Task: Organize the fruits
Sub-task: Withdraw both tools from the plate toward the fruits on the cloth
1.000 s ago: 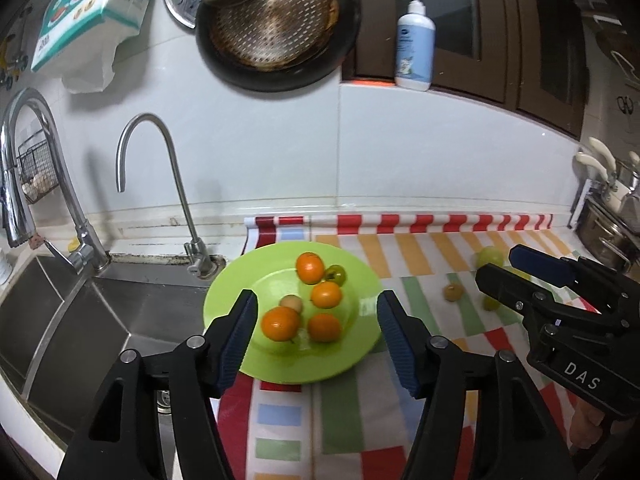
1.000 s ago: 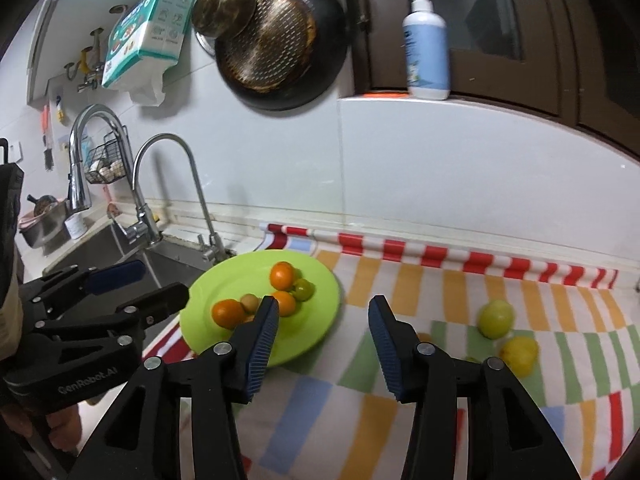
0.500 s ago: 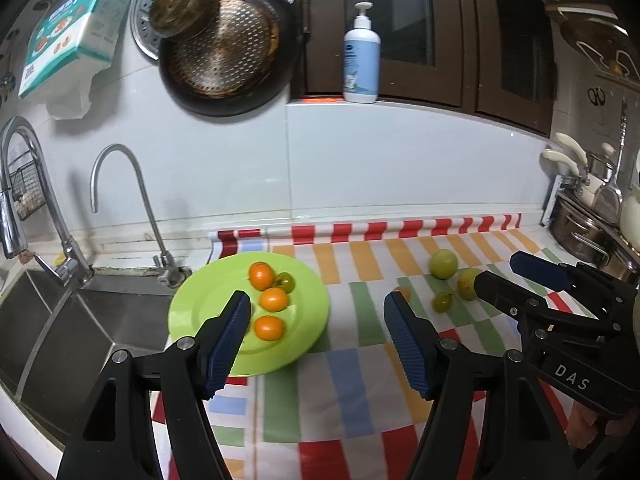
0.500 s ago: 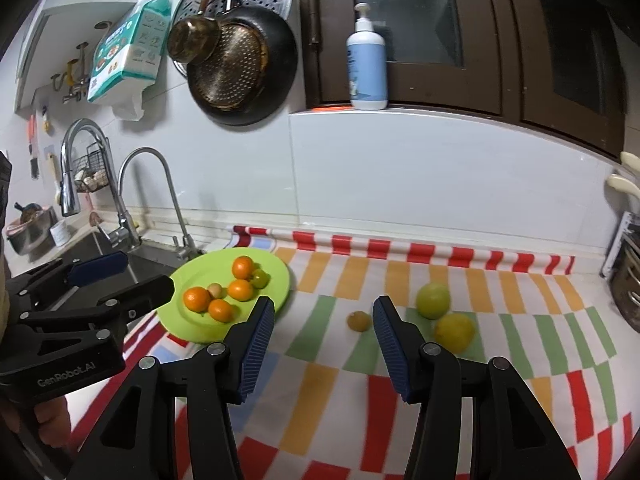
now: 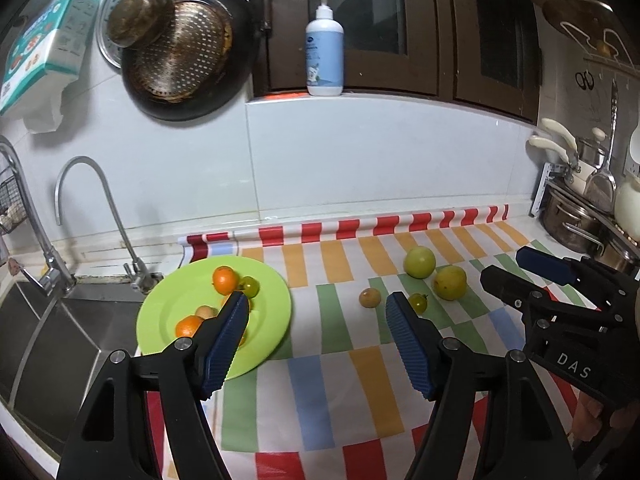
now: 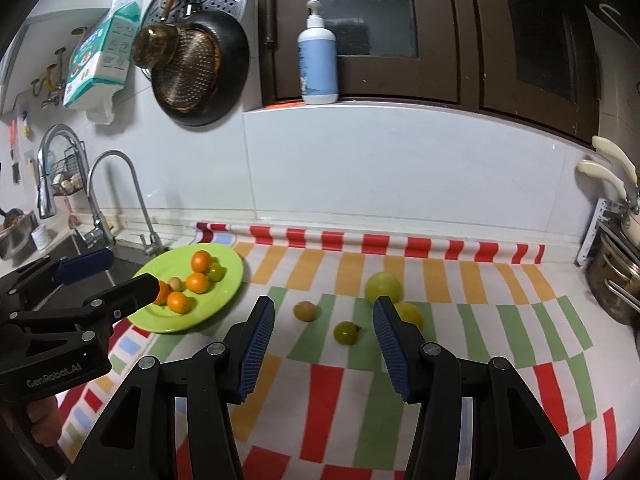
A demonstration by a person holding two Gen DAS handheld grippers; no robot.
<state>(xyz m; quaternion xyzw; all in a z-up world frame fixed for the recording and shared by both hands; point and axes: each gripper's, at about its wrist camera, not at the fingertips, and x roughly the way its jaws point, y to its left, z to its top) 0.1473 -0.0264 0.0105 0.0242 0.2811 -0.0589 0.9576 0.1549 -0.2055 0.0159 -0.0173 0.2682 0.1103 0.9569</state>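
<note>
A home kitchen: sink with gooseneck faucet, frying pan hung on white tiled wall, soap dispenser on the ledge, pots at right.

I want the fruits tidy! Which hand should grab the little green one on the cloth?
Probably the right. Its gripper is open and empty, and the small green fruit lies on the cloth just ahead between its fingers. The left gripper sits nearer the green plate.

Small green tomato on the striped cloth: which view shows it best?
The right wrist view: the small green tomato lies fully exposed. In the left wrist view, the left hand-held gripper has one fingertip partly covering it.
</note>
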